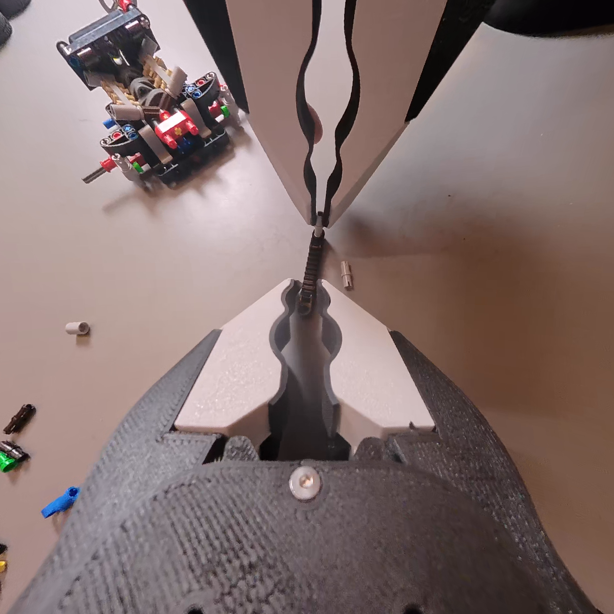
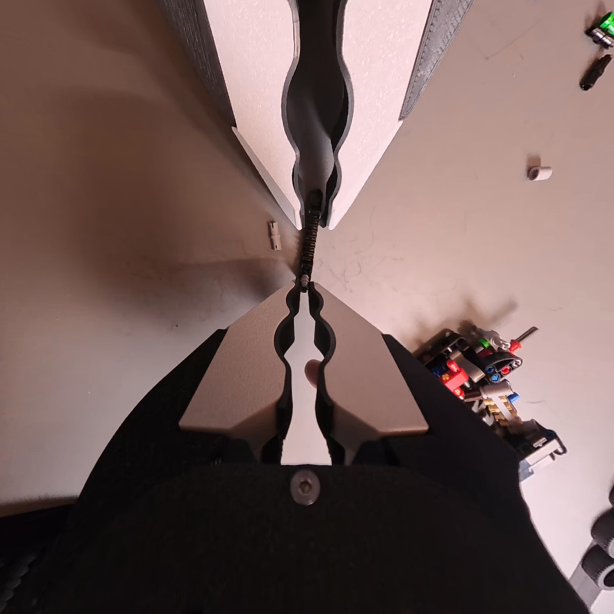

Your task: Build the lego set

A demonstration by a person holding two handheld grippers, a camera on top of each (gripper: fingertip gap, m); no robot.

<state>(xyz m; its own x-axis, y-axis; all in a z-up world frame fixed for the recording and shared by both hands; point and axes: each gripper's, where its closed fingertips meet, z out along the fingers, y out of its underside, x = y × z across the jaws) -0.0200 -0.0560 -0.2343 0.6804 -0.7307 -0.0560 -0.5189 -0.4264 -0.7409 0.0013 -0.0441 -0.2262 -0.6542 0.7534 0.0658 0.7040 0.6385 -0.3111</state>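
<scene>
Loose pieces (image 1: 13, 445): unused, table's (image 1: 498, 299) left edge | Model (image 1: 149, 109): part-built, set well aside | Left gripper (image 1: 307, 292): jaws clenched on black ribbed rod (image 1: 310, 262) | Right gripper (image 2: 304, 285): jaws pinching grey pin (image 2: 304, 278) at rod's tip | Spare pin (image 1: 346, 274): beside rod, unfitted; much assembly left.

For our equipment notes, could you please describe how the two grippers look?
The left gripper and the right gripper match: each has a textured black body, a silver screw at its centre, and two pale wedge-shaped fingers with wavy dark inner linings.
</scene>
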